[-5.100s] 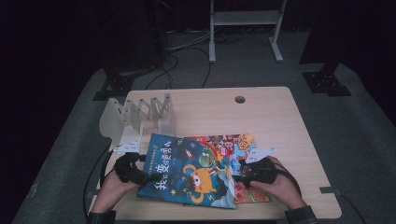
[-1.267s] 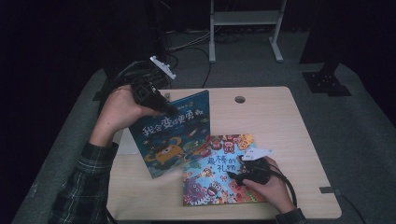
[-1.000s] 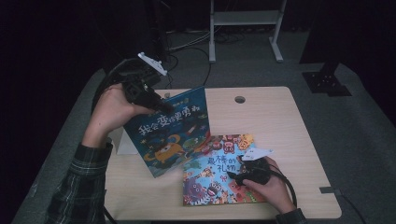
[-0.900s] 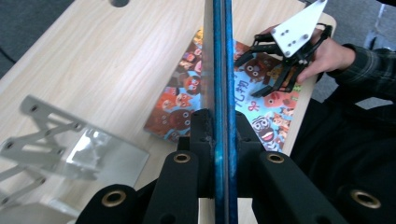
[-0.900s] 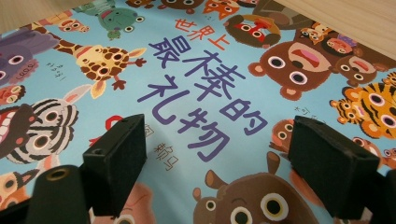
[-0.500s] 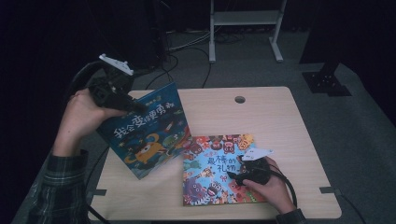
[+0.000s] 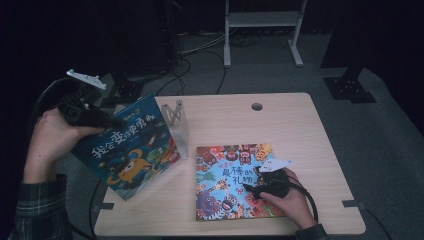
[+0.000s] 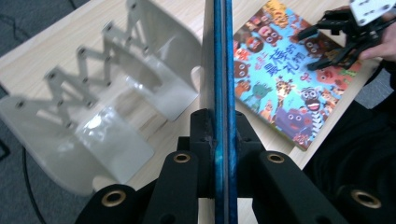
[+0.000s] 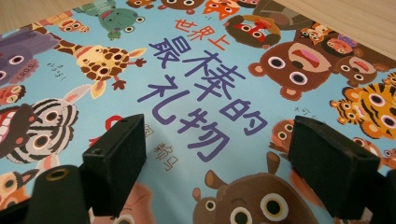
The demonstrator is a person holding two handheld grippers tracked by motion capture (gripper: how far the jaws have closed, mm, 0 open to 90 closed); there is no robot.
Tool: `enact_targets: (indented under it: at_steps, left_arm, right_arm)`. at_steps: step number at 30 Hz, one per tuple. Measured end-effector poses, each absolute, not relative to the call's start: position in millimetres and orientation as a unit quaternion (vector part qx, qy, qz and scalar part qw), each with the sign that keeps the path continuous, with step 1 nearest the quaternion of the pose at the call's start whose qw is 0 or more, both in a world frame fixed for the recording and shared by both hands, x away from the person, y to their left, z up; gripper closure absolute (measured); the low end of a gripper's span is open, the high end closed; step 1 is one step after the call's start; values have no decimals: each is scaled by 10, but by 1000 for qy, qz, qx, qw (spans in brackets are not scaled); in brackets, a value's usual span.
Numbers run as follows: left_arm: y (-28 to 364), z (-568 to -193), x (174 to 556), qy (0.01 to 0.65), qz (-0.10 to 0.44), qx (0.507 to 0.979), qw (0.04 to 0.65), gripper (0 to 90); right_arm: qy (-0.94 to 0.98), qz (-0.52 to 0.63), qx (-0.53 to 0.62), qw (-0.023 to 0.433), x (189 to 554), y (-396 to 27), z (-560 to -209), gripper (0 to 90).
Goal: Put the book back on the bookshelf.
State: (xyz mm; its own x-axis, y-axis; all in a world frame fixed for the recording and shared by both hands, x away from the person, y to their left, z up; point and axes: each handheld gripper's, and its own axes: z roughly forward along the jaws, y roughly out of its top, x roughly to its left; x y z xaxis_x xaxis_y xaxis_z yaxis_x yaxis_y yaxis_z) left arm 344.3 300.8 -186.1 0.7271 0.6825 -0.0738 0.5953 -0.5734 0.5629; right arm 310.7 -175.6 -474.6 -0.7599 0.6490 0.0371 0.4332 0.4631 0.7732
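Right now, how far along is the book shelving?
Done: the blue book is off the table, clamped on its edge in the left gripper. In hand: it hangs tilted beside the folding rack, not in a slot. Left: slot it in, then the animal book, which lies flat with the right gripper open on its cover.

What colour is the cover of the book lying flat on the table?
Light blue, crowded with cartoon animals, on the flat book; best in the right gripper view.
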Motion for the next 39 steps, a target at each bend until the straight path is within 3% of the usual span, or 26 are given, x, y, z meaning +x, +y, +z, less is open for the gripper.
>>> enact_targets:
  at_steps: [23, 39]
  left_arm:
    - [3782, -2070, 3399, 472, 92, 835, 267, 823]
    - [3755, -2044, 3783, 516, 118, 808, 258, 824]
  right_arm:
    - [846, 408, 317, 133, 3111, -1763, -4749, 180]
    - [845, 409, 317, 133, 3110, -1762, -4750, 180]
